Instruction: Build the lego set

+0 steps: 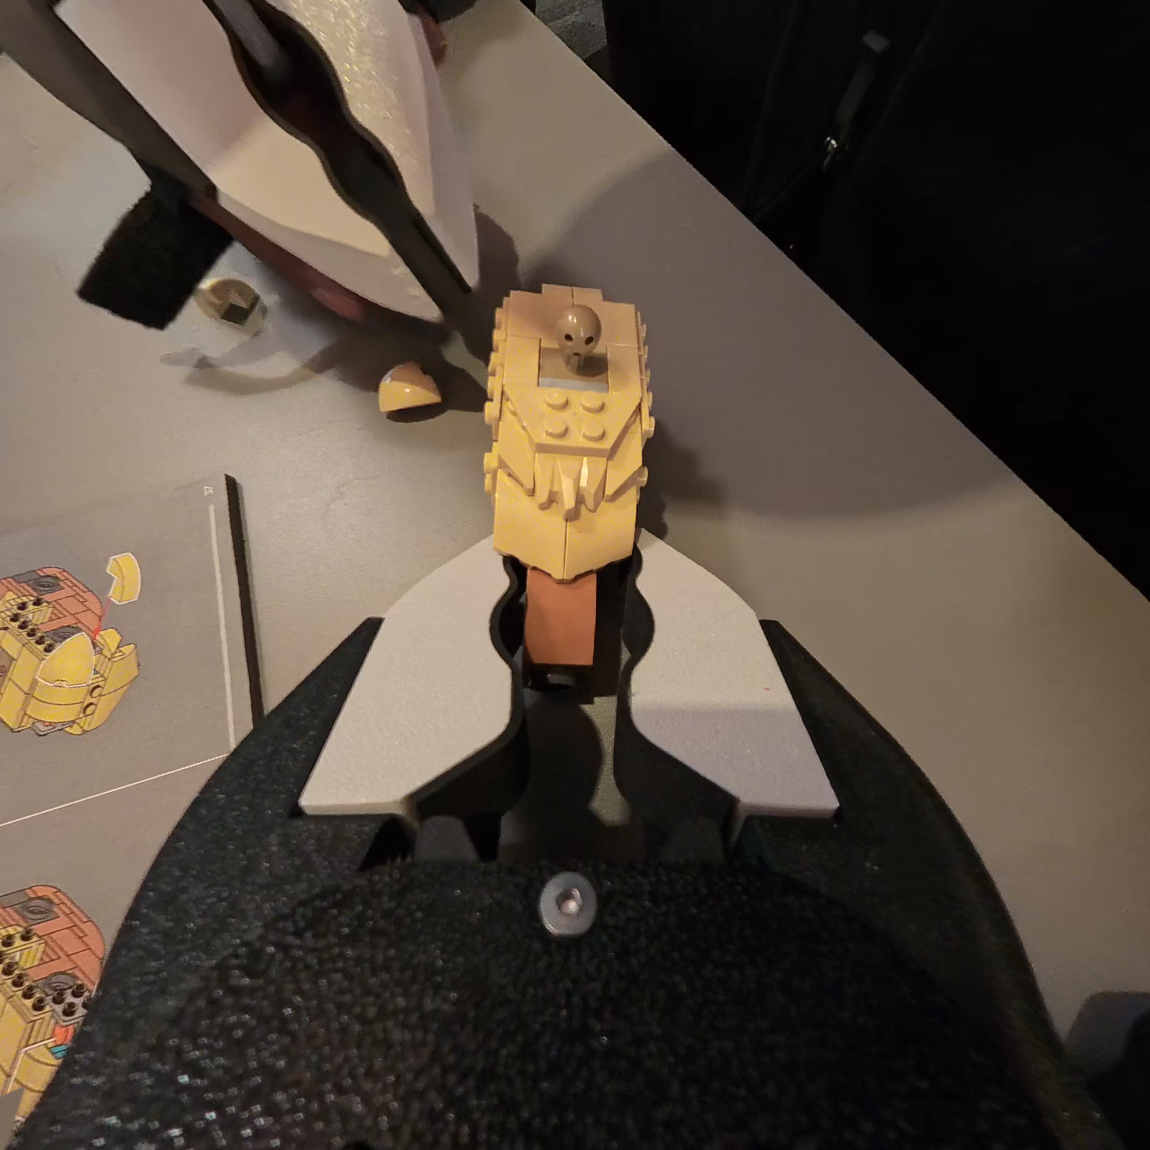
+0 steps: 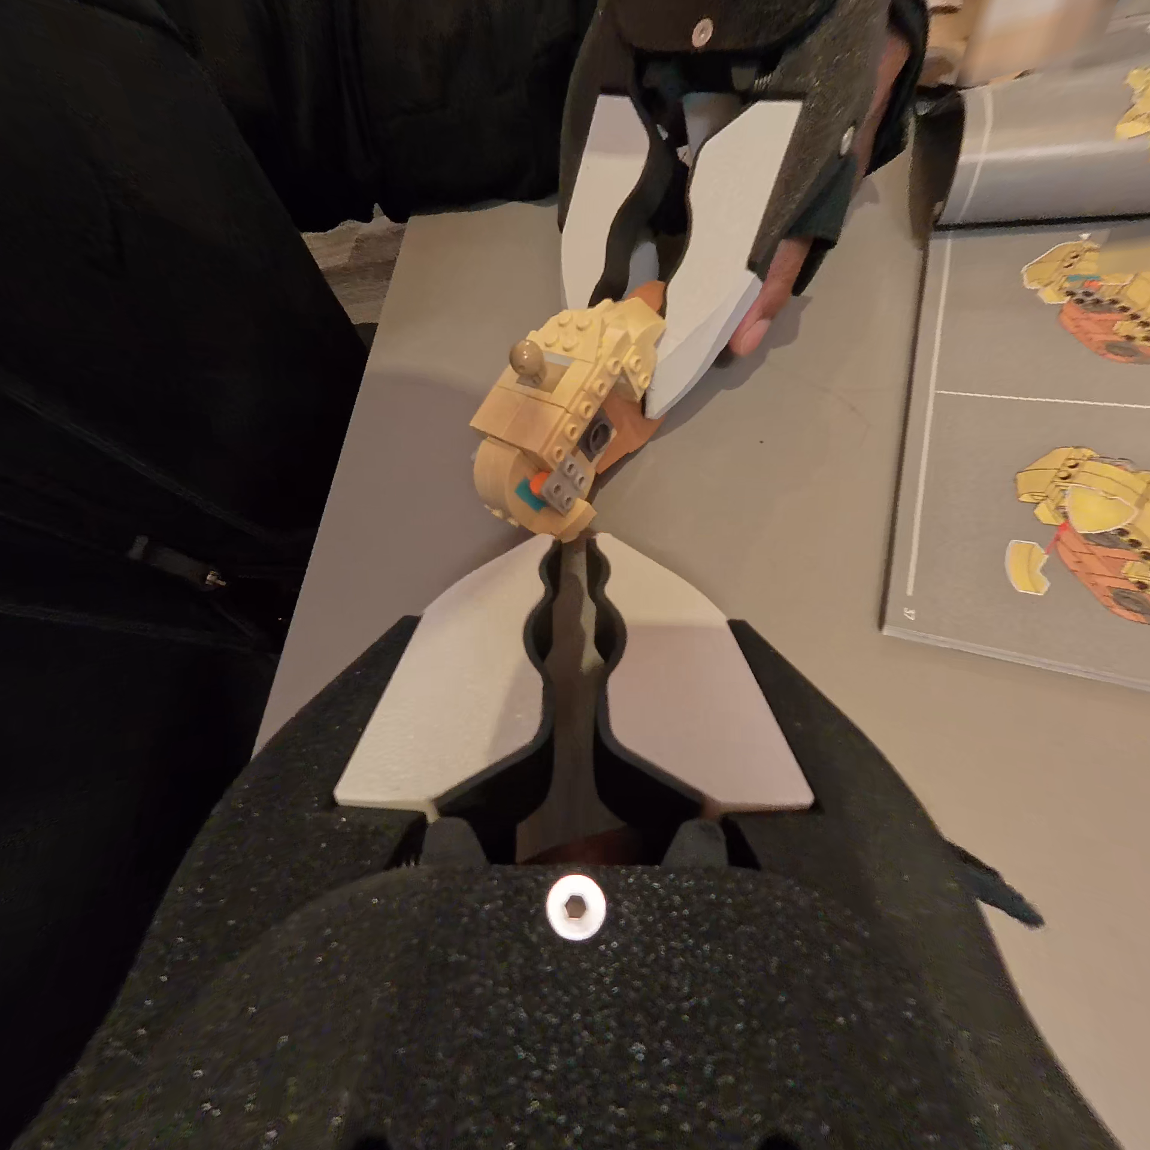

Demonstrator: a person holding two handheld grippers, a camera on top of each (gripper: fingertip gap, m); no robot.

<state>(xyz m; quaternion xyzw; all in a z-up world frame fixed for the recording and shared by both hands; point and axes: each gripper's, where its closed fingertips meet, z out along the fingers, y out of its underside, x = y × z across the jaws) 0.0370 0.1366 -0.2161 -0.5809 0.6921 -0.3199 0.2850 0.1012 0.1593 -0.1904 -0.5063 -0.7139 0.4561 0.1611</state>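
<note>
The left gripper (image 1: 569, 579) clamps the tan brick model (image 1: 566, 435) by its brown base, steadying it; the right gripper (image 2: 575, 547), at its six o'clock, is nearly closed, holding nothing.

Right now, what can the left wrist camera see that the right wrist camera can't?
Only the left wrist view shows two loose tan dome pieces lying on the table. Only the right wrist view shows the model's grey studded plate and a person's fingertip. Both show the tan brick model clamped in the left gripper, the nearly closed right gripper and the instruction booklet.
</note>
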